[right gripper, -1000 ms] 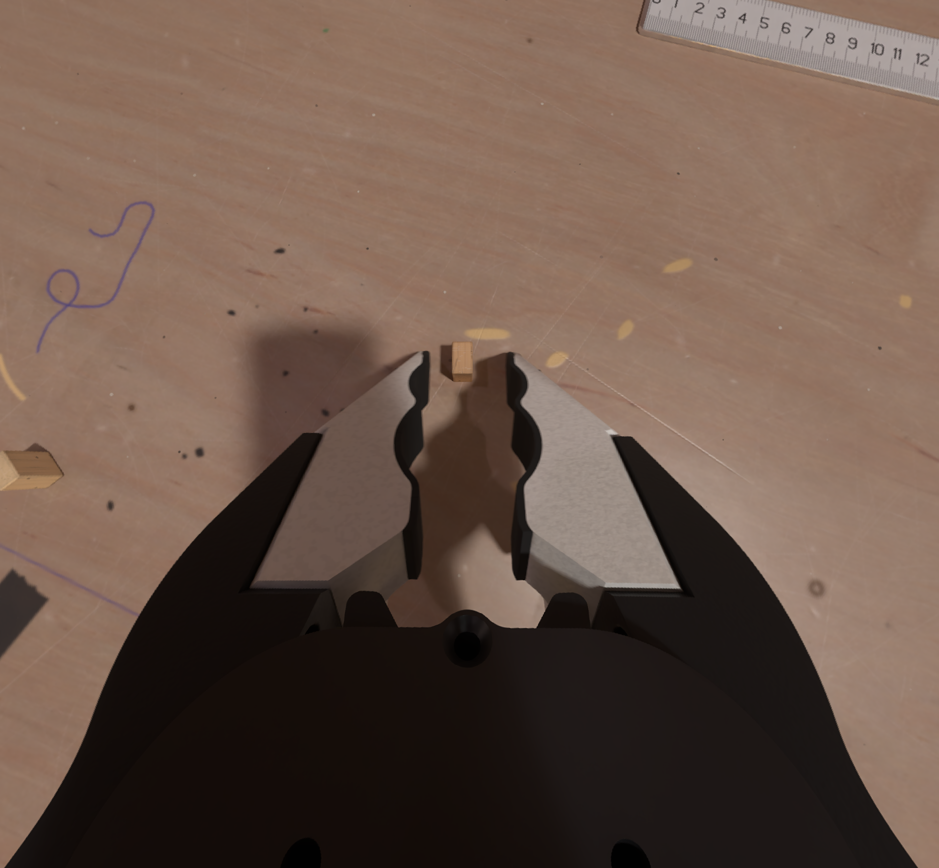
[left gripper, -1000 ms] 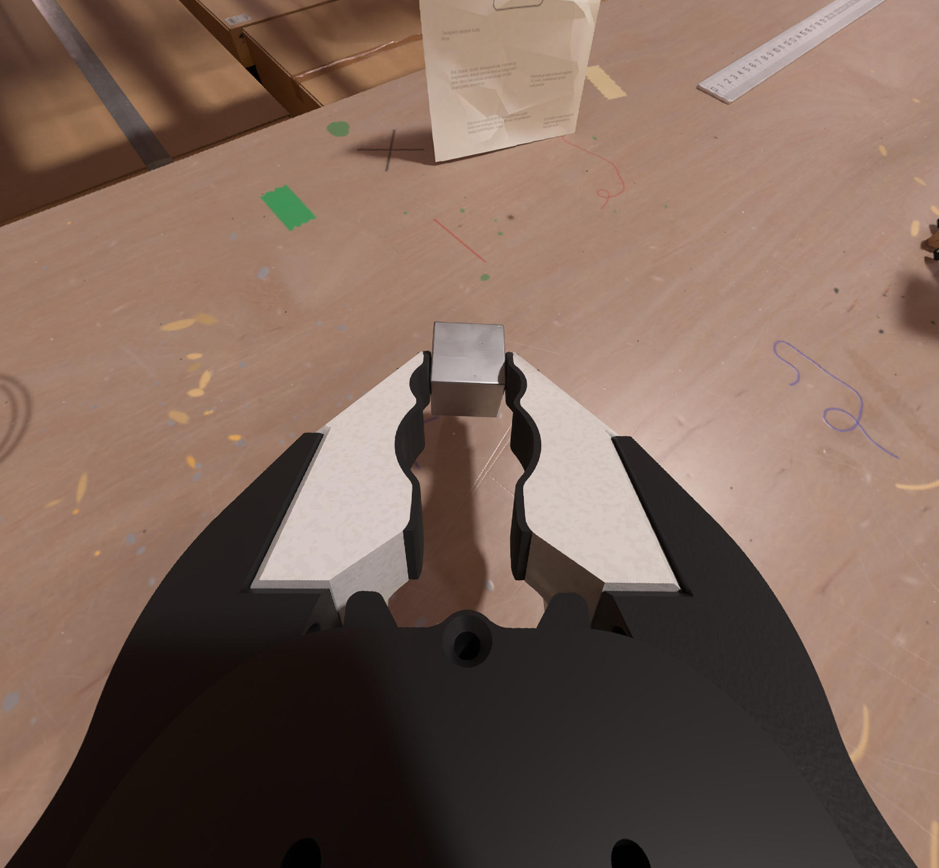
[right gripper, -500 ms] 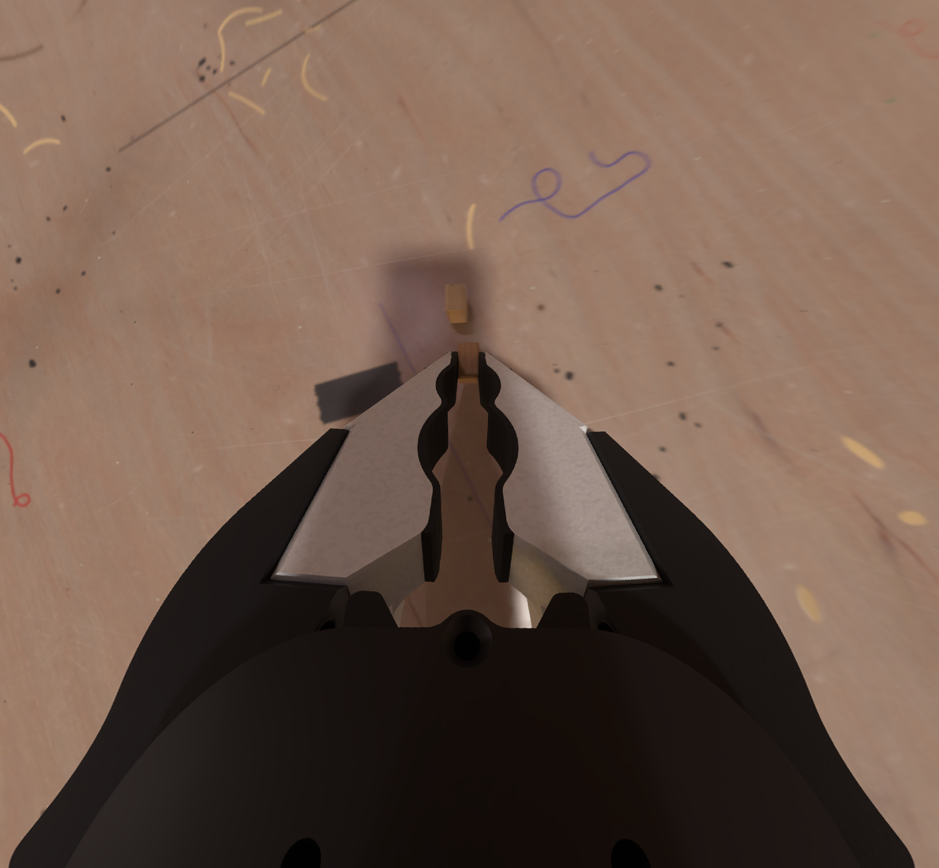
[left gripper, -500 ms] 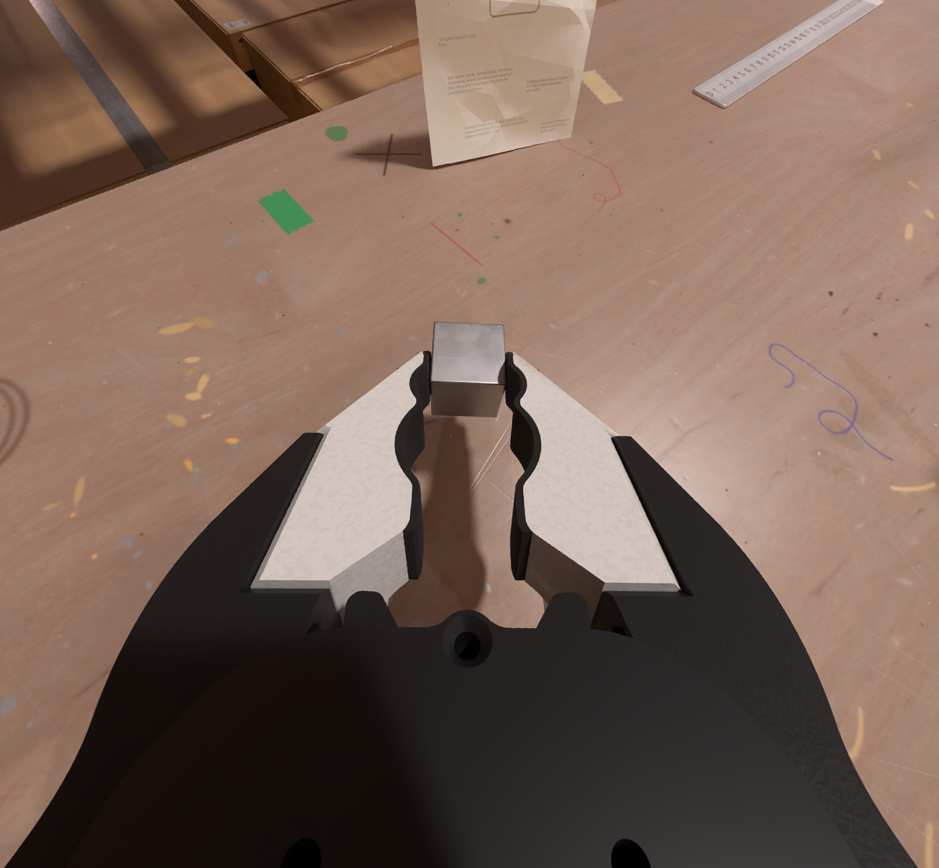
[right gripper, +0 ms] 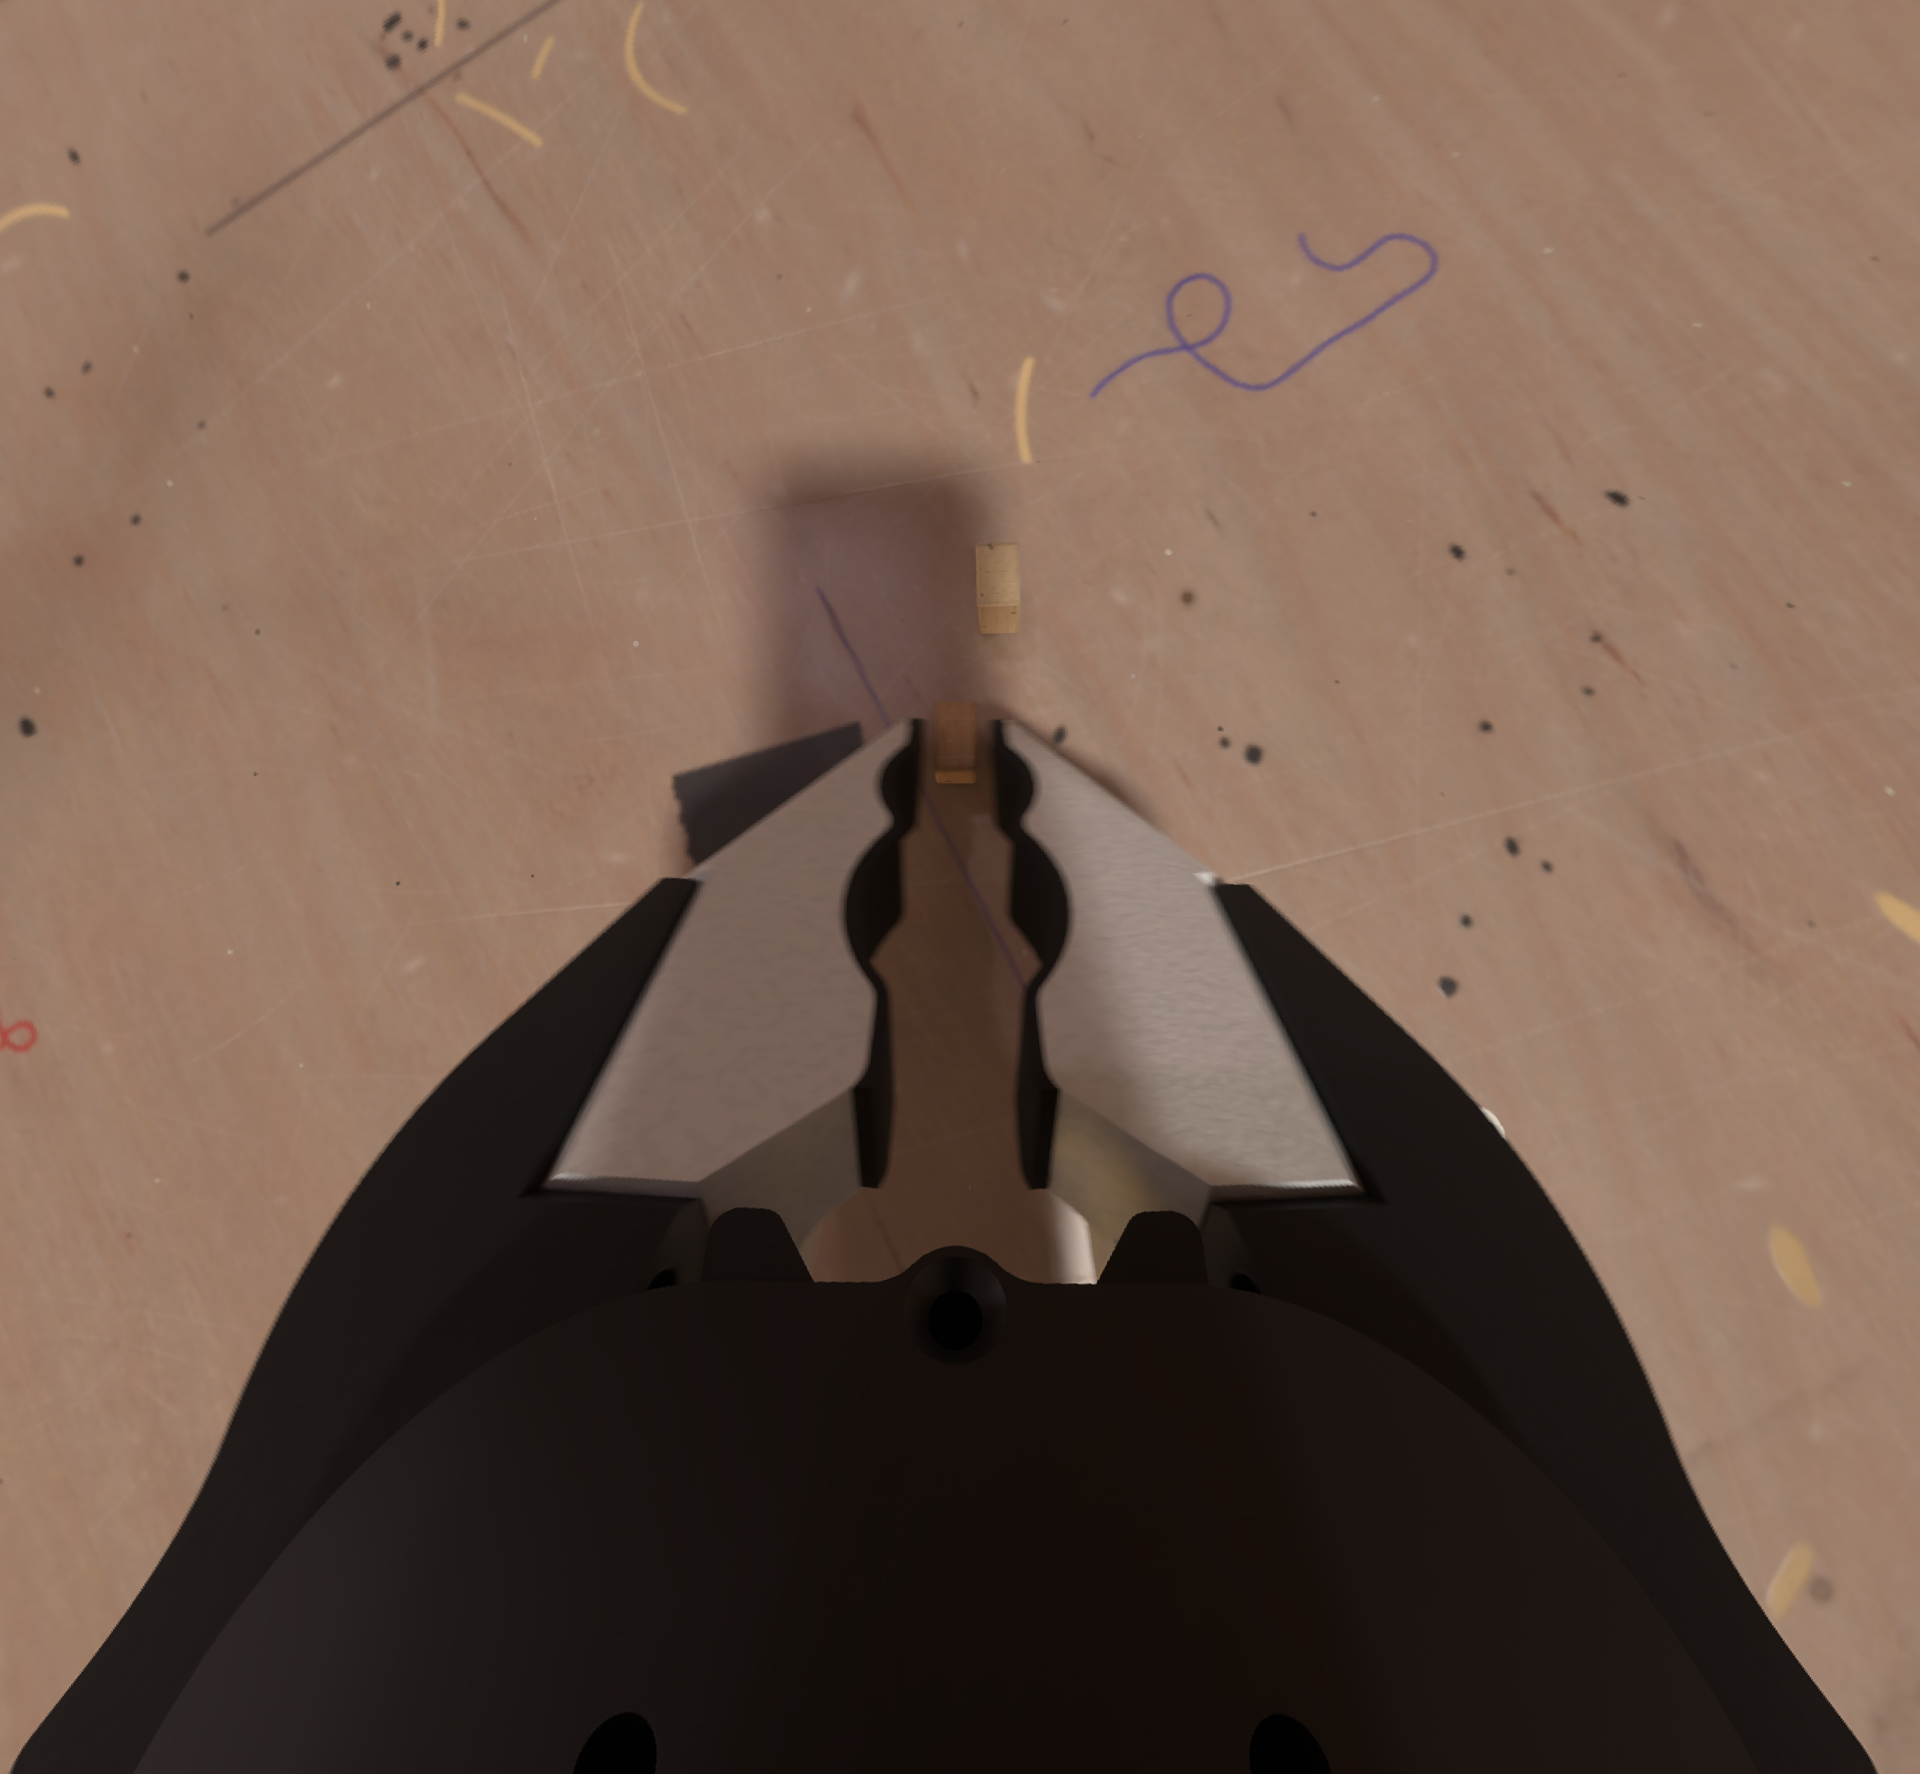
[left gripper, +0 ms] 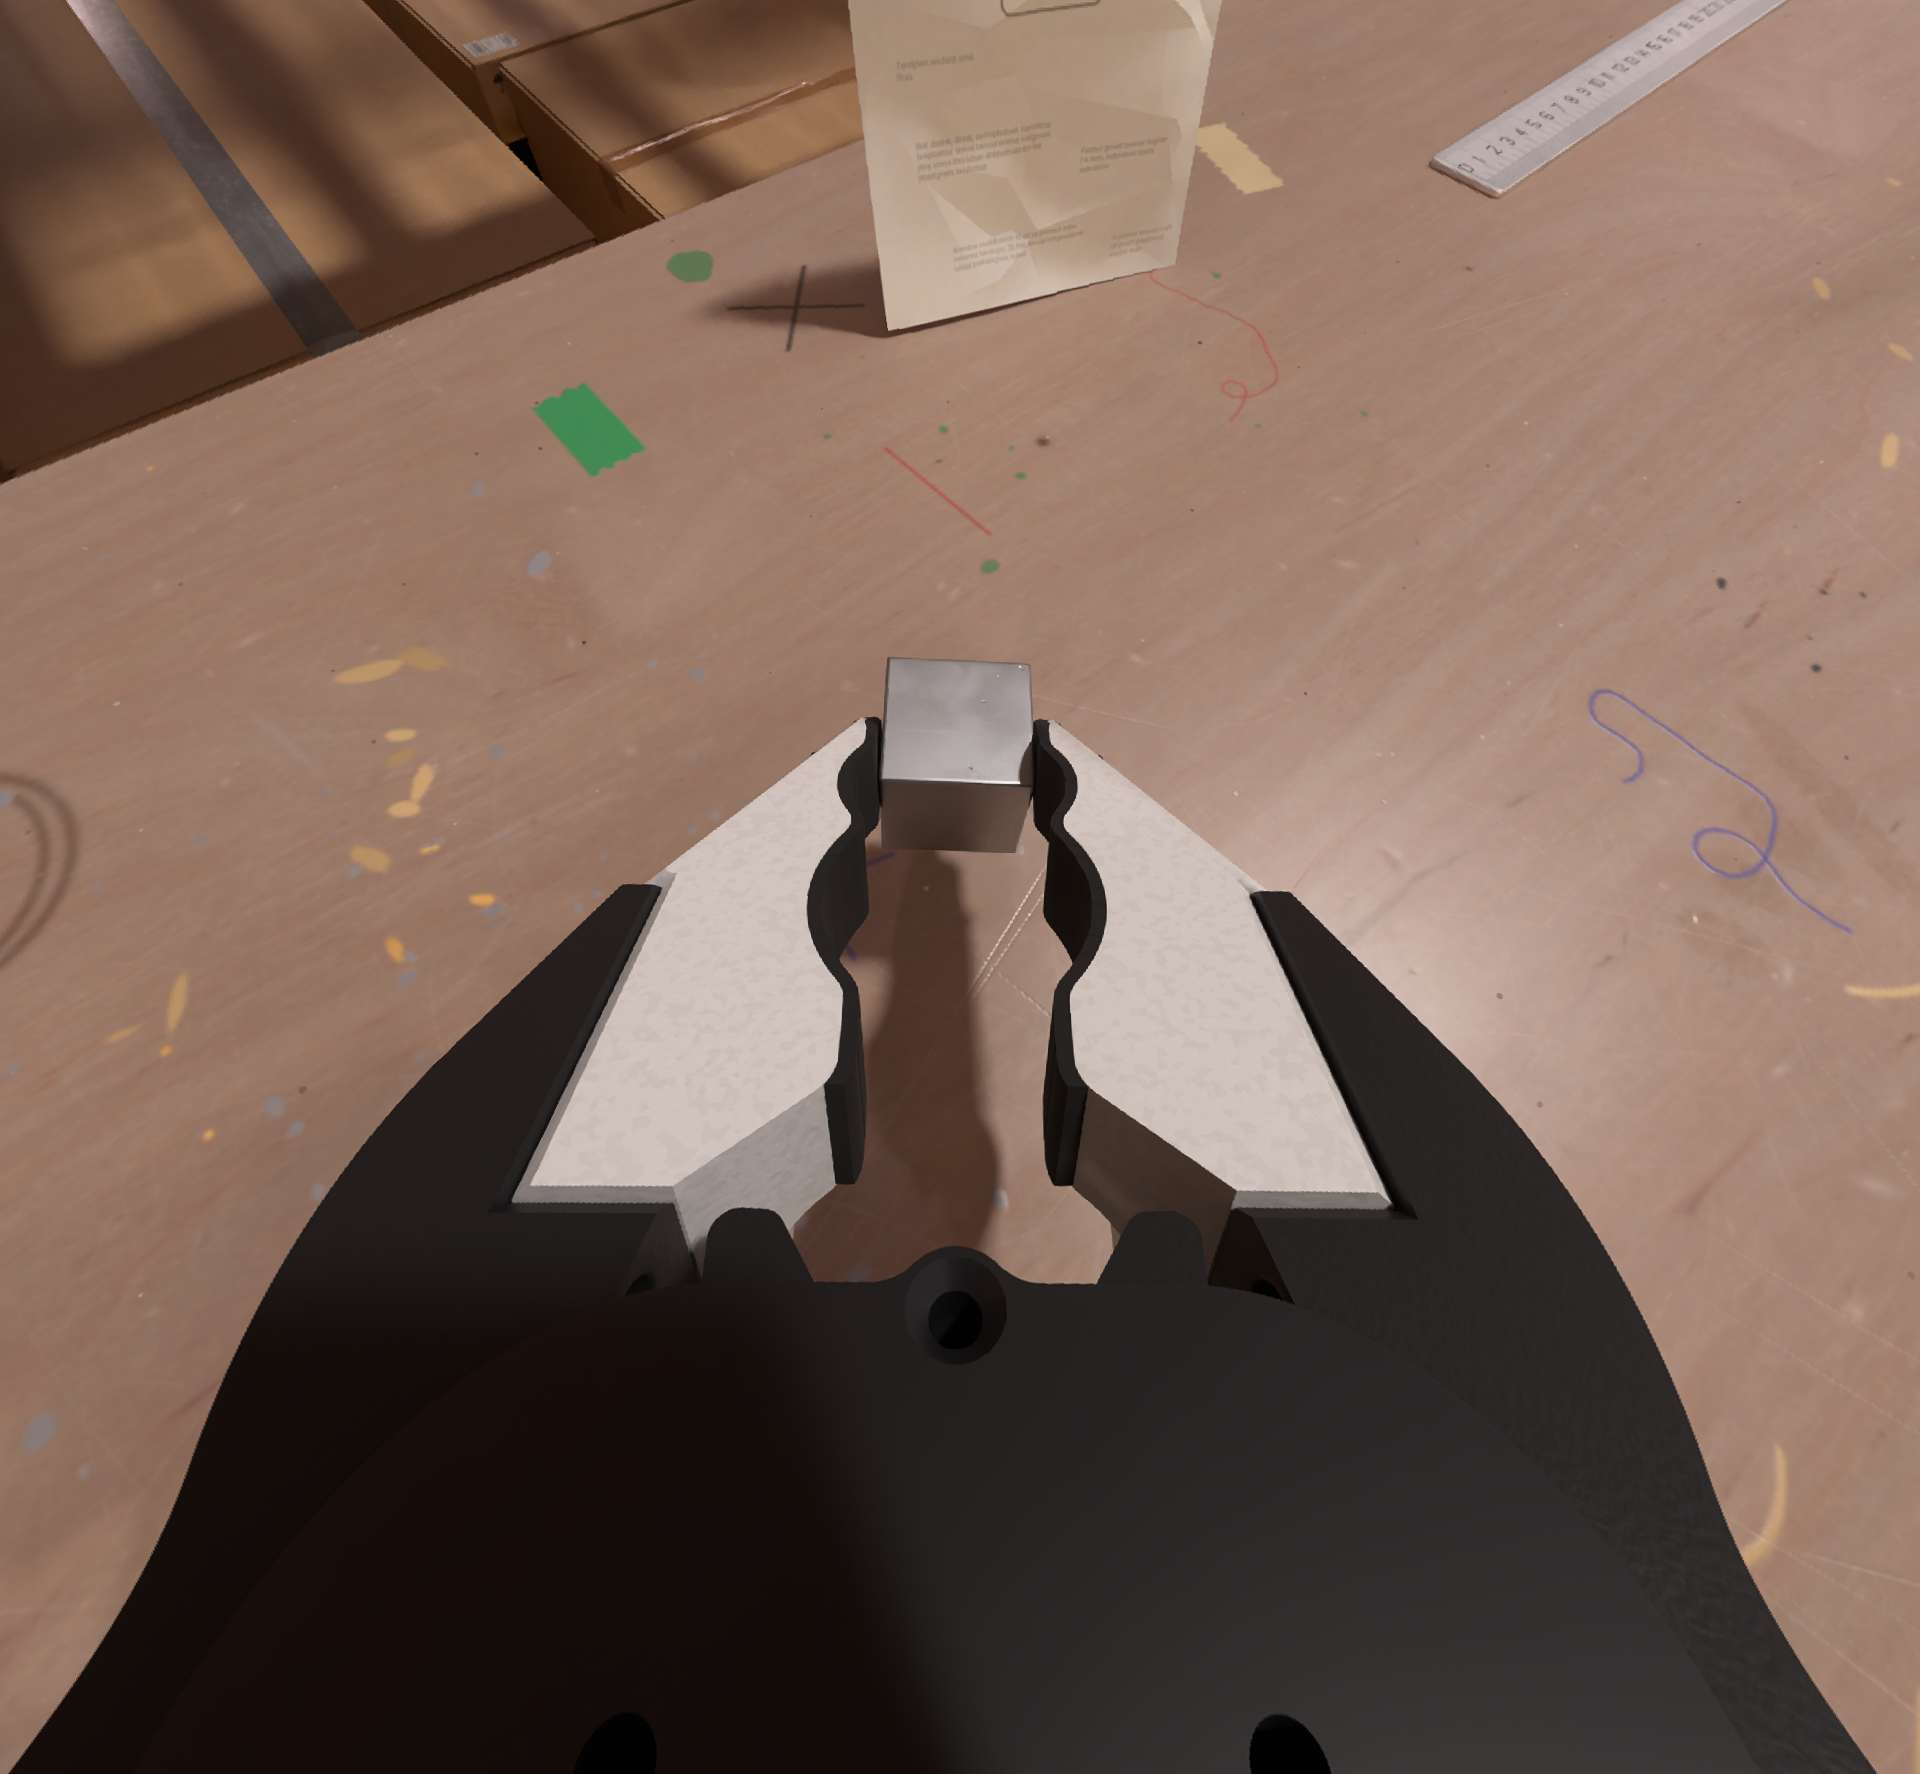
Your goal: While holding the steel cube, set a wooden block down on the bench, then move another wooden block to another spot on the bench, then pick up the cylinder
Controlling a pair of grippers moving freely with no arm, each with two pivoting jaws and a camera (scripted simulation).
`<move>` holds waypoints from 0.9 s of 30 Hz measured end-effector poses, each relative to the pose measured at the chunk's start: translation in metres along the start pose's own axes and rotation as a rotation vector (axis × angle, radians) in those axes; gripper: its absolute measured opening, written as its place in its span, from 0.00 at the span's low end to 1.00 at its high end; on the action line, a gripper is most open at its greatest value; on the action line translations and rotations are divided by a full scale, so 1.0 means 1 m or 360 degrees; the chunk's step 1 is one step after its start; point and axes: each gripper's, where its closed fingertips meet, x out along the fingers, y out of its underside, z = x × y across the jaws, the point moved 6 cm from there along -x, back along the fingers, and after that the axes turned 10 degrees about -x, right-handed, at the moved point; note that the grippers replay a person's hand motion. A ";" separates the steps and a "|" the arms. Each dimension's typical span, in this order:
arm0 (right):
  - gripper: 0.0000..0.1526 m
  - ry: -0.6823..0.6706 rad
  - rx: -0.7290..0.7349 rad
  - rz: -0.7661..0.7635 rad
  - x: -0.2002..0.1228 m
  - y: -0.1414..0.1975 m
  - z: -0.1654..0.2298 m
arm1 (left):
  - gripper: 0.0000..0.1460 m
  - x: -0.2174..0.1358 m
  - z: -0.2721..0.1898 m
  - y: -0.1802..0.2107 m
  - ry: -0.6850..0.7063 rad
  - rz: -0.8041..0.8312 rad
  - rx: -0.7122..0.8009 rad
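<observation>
In the left wrist view my left gripper (left gripper: 956,737) is shut on the steel cube (left gripper: 956,753) and holds it at the fingertips above the bench (left gripper: 1351,581). In the right wrist view a small wooden block (right gripper: 955,739) sits between the fingertips of my right gripper (right gripper: 955,737). The jaws stand slightly apart, with a narrow gap on each side of the block. A second wooden block (right gripper: 998,586) lies on the bench (right gripper: 1455,789) just ahead, slightly to the right. No cylinder is in view.
A creased printed paper sheet (left gripper: 1039,93) stands at the bench's far side, with a ruler (left gripper: 1631,72) to its right and green tape (left gripper: 588,428) to its left. Cardboard boxes (left gripper: 416,62) lie beyond the bench edge. Black tape (right gripper: 769,779) lies by my right gripper's left finger.
My right gripper closed on a wooden block, carried it next to the other block, and its jaws have now parted slightly. My left gripper has barely moved and still holds the cube.
</observation>
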 end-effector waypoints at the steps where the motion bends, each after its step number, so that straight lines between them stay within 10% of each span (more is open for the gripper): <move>1: 0.19 0.0010 0.0019 -0.0018 -0.003 0.000 -0.001 | 0.20 0.000 0.000 0.000 0.0002 0.0003 0.0000; 9: 0.23 0.0295 0.0106 0.0020 -0.052 0.038 -0.045 | 0.20 0.000 -0.001 0.000 0.0006 0.0000 -0.0001; 27: 0.06 0.0283 0.0060 0.0125 -0.047 0.057 -0.067 | 0.20 0.003 0.001 0.004 -0.0011 0.0031 0.0024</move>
